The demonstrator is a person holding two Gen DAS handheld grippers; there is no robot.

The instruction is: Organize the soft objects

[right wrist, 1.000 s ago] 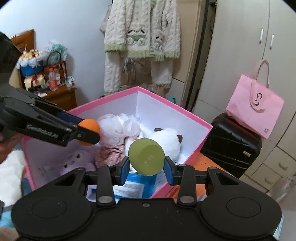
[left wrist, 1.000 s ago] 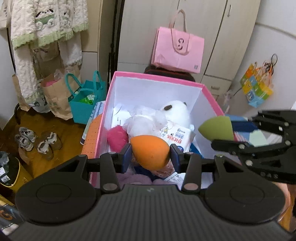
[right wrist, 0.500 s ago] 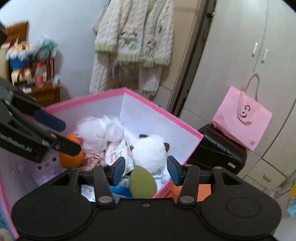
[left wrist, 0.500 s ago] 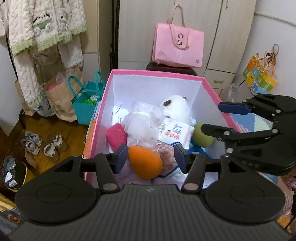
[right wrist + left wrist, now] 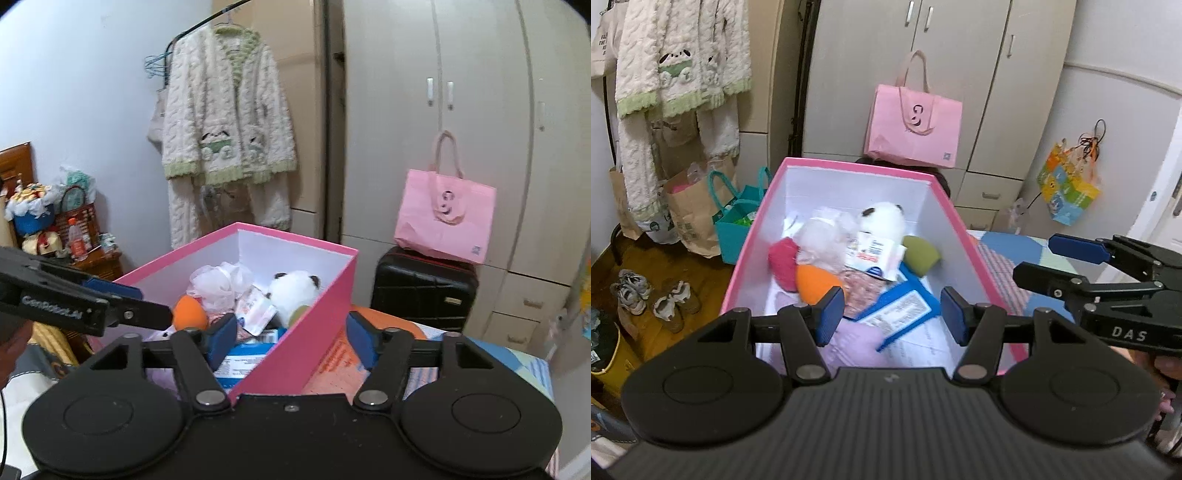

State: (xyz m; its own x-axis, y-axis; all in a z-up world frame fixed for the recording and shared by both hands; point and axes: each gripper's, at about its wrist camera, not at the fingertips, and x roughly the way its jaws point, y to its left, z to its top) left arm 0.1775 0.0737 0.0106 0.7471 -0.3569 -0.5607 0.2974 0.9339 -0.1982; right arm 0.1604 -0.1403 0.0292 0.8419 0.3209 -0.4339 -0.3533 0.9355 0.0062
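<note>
Both the left gripper (image 5: pixel 892 314) and right gripper (image 5: pixel 291 338) are held open, empty, above the pink cardboard box (image 5: pixel 955 218); a pink tote bag (image 5: pixel 914 127) is seen upper centre, against pale wardrobe doors (image 5: pixel 960 55).

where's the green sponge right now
In the left wrist view the green sponge lies inside the pink box, by its right wall, just right of the white plush.

right claw (image 5: pixel 291 341) agape — pink box (image 5: pixel 295 354), orange sponge (image 5: pixel 189 314)

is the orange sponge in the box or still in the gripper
In the box. The orange sponge lies among the soft things inside the pink box; the left gripper is open, nothing between its fingers.
</note>
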